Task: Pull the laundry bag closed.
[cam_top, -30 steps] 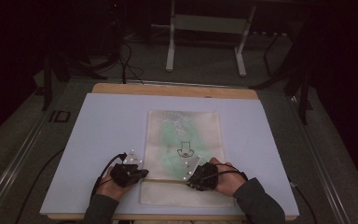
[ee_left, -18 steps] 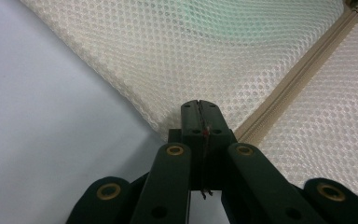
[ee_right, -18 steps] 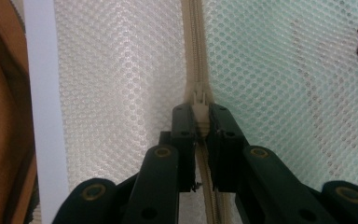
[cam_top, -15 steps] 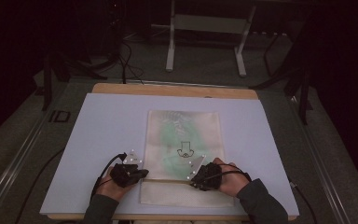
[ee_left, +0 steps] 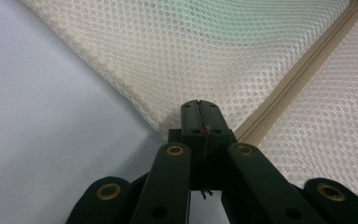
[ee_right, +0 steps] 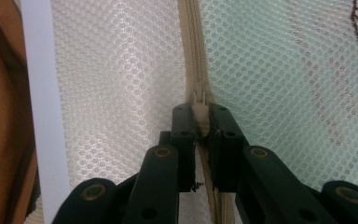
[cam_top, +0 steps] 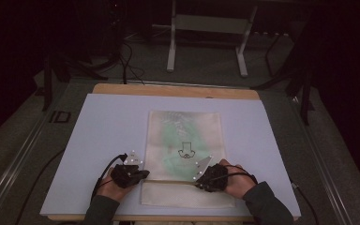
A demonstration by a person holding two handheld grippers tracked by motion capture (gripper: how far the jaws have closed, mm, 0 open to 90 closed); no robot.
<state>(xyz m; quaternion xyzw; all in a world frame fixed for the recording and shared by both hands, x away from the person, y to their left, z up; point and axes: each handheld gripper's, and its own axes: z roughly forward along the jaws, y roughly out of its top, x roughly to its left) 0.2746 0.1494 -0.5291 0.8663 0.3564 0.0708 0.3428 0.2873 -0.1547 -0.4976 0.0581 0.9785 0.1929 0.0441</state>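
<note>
High view, at the bottom of the frame: two sleeved forearms come up to the left gripper (cam_top: 130, 174) and the right gripper (cam_top: 210, 177), which sit at opposite ends of a zipper (cam_top: 168, 182) running across a mesh laundry bag (cam_top: 185, 140). The bag lies flat in the lower middle of the frame on a pale sheet covering the worktop (cam_top: 98, 136), its near edge close to the worktop's front edge.

In the left gripper view the jaws are pressed together on the corner edge of the bag, right beside the zipper's end. In the right gripper view the jaws are clamped on the zipper pull (ee_right: 200, 114), with the slider just above their tips and the teeth above it meshed.

The likely trouble is a slip. The pull is small and smooth, so a tug out of line with the teeth could drag it free, or jam the slider in the loose mesh. The left hold takes only a thin edge of fabric; if it gives, the whole bag would slide with the pull instead of unzipping.

The bag is cream honeycomb netting, soft and see-through, with something green showing inside and a small dark drawn emblem (cam_top: 185, 151) near its centre. Beyond the worktop, in the upper frame, a metal stand (cam_top: 206, 37) and cables sit on a dark floor.
</note>
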